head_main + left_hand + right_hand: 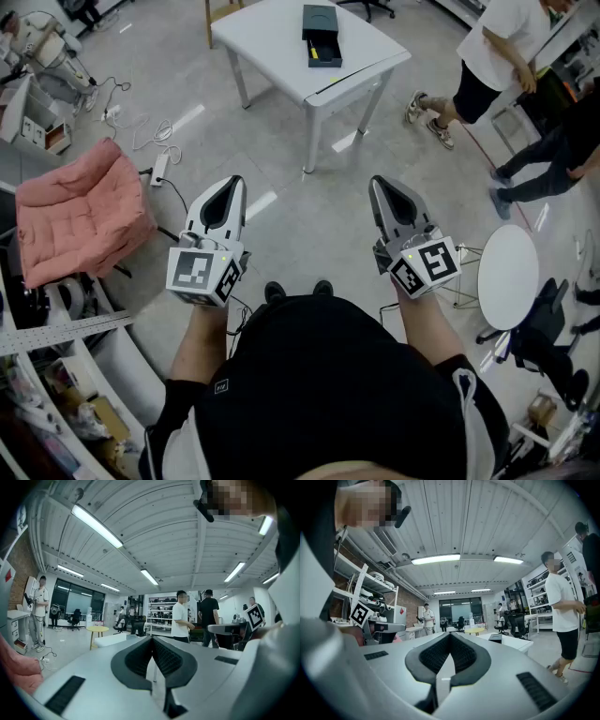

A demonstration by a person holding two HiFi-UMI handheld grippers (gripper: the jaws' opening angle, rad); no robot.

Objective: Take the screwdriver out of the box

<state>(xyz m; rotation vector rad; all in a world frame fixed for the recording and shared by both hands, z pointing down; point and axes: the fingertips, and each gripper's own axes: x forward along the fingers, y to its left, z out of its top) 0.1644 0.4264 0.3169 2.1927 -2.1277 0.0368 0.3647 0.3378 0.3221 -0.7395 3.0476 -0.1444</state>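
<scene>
A black box (322,36) stands on the white table (272,42) at the far side of the floor, with its drawer pulled out toward me. Something yellow (313,52) lies in the drawer; it is too small to tell whether it is the screwdriver. My left gripper (234,181) and right gripper (377,181) are held level in front of my body, well short of the table. Both are shut with nothing in them. In the left gripper view (152,638) and the right gripper view (451,633) the jaw tips meet. The box (495,638) shows small beyond the right jaws.
A pink padded chair (80,211) stands at the left, with cables (141,131) on the floor behind it. At the right is a round white side table (507,275). People (497,47) stand at the far right. Open grey floor lies between me and the table.
</scene>
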